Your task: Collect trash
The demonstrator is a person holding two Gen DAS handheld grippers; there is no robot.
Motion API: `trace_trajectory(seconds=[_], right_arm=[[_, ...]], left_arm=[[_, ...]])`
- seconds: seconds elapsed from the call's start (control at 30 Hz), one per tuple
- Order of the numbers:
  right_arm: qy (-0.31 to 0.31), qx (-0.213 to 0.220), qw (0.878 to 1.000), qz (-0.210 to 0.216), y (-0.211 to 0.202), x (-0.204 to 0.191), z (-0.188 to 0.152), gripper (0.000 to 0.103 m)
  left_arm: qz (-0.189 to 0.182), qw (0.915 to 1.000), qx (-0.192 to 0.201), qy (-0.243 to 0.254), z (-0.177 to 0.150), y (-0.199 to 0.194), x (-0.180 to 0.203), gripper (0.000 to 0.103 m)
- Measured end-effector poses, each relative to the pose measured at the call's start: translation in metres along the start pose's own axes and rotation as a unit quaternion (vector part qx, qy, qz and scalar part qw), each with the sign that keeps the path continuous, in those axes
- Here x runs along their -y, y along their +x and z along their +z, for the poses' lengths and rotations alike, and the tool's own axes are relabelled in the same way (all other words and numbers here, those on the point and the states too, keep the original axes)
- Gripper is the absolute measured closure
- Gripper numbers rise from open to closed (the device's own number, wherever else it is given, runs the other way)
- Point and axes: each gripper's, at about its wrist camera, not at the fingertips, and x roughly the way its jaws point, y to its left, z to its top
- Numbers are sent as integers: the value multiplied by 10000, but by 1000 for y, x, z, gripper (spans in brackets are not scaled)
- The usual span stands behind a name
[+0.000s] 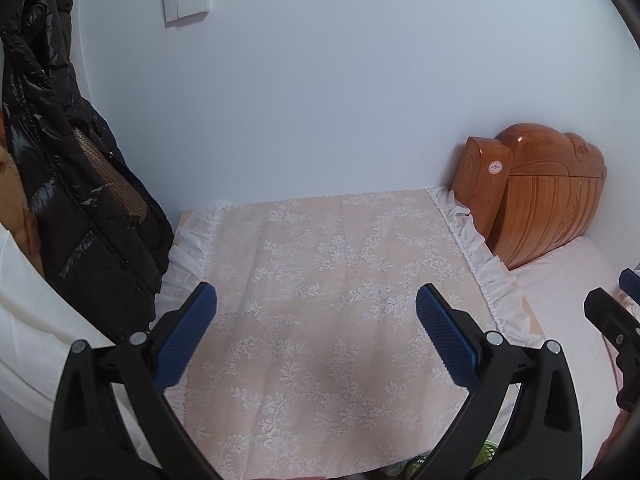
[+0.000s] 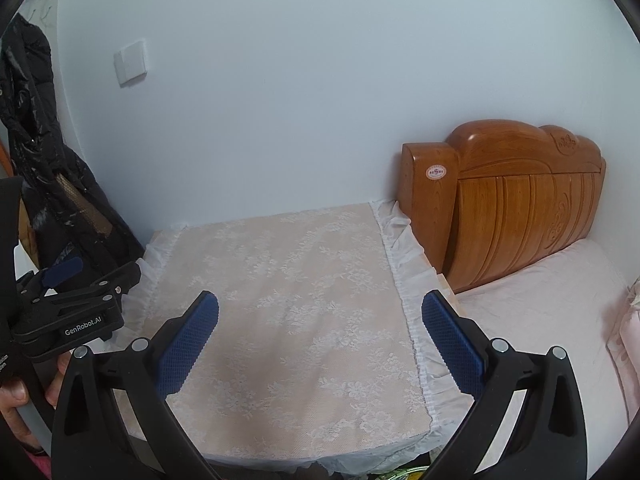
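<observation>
With both sets of blue pads spread wide and nothing between them, my left gripper (image 1: pixel 316 320) and right gripper (image 2: pixel 320 326) hang over the lace cloth (image 1: pixel 320 300) on the bedside table. I see no trash on it. Something green (image 1: pixel 488 454) peeks out below the table's front edge, too cut off to identify. Cleared or never littered, I judge; this view fits either.
</observation>
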Motion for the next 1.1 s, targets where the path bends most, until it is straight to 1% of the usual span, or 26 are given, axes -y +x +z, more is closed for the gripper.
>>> trace_trajectory(seconds=[0.37, 1.1], right_arm=[[80, 29, 10000, -23, -2, 7, -5, 2], [55, 43, 10000, -13, -1, 8, -3, 2]], left_arm=[[-24, 10000, -62, 0, -2, 2, -2, 7], [8, 10000, -94, -28, -2, 0, -3, 7]])
